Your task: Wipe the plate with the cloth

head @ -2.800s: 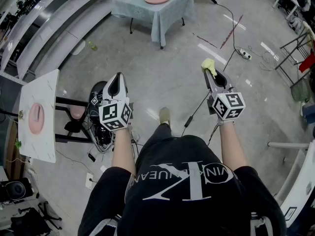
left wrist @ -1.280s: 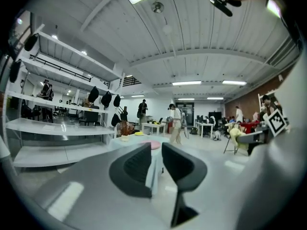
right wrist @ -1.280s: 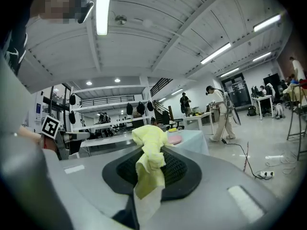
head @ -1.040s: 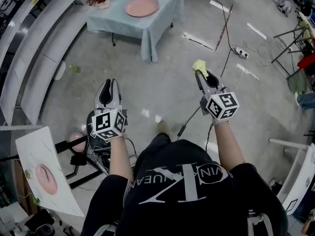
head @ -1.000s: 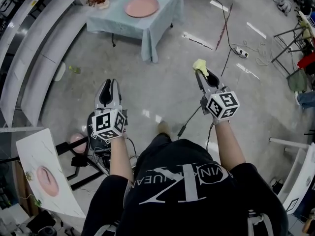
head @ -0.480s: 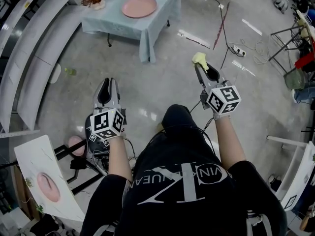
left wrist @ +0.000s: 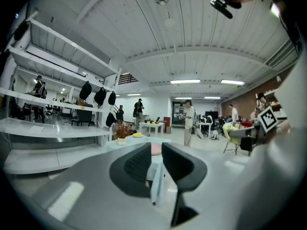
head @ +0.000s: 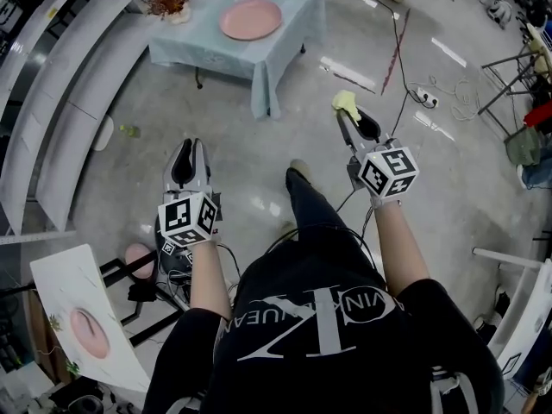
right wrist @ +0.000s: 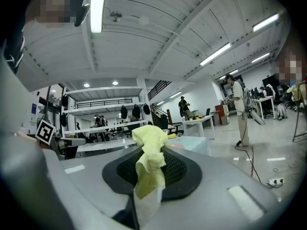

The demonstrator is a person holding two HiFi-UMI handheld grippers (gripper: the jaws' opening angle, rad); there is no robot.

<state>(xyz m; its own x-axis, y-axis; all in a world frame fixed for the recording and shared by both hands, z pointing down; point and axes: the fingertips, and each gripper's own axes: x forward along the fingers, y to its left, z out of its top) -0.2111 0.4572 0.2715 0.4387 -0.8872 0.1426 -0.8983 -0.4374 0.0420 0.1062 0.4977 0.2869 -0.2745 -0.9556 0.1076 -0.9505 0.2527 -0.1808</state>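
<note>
Carrying the cloth is the step now, I think: the right gripper clamps it, while the left gripper, jaws slightly apart, holds nothing. The plate lies on the far table, well apart from both; the next move must bring the cloth there.

place: big open lab or workshop hall | floor: polished concrete, cables and a power strip lying loose | side: long white shelves | overhead: ribbed ceiling, strip lights | far end: desks, people standing about | staging: draped table bearing a pink plate (a set-piece, hardly a dining room)
</note>
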